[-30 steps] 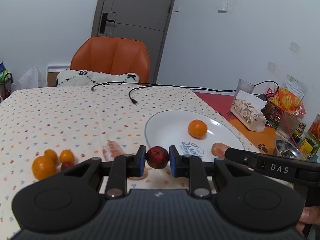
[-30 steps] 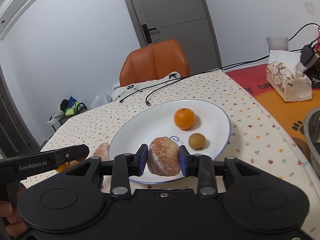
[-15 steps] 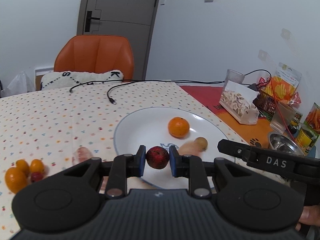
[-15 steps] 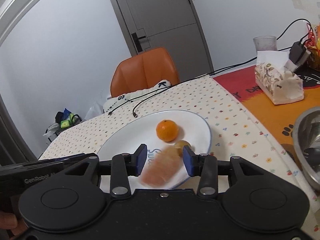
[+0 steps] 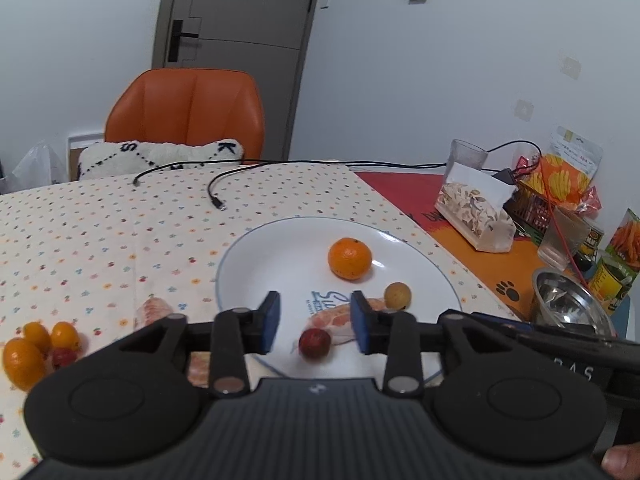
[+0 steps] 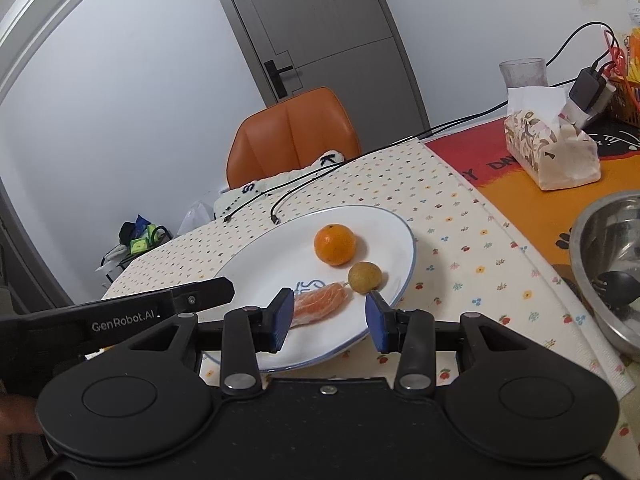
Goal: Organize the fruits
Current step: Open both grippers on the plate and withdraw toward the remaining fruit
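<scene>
A white plate (image 5: 280, 264) on the dotted tablecloth holds an orange (image 5: 349, 258), a small tan fruit (image 5: 397, 295), a peeled pink citrus piece (image 5: 332, 322) and a small dark red fruit (image 5: 315, 343). My left gripper (image 5: 315, 323) is open just above the red fruit at the plate's near edge. My right gripper (image 6: 327, 319) is open over the plate (image 6: 260, 256), with the peeled piece (image 6: 320, 303) lying loose between its fingers, beside the tan fruit (image 6: 363, 277) and orange (image 6: 335, 244).
Small oranges (image 5: 24, 360) with a red fruit and more peeled pieces (image 5: 152, 312) lie left of the plate. A steel bowl (image 6: 612, 264), tissue pack (image 6: 548, 152), cups and snack bags stand right. Cables (image 5: 218, 200) and an orange chair (image 5: 188, 116) are behind.
Both grippers opened. The left dropped the red fruit onto the plate; the right released the peeled citrus piece onto the plate. The left gripper also moved right over the plate.
</scene>
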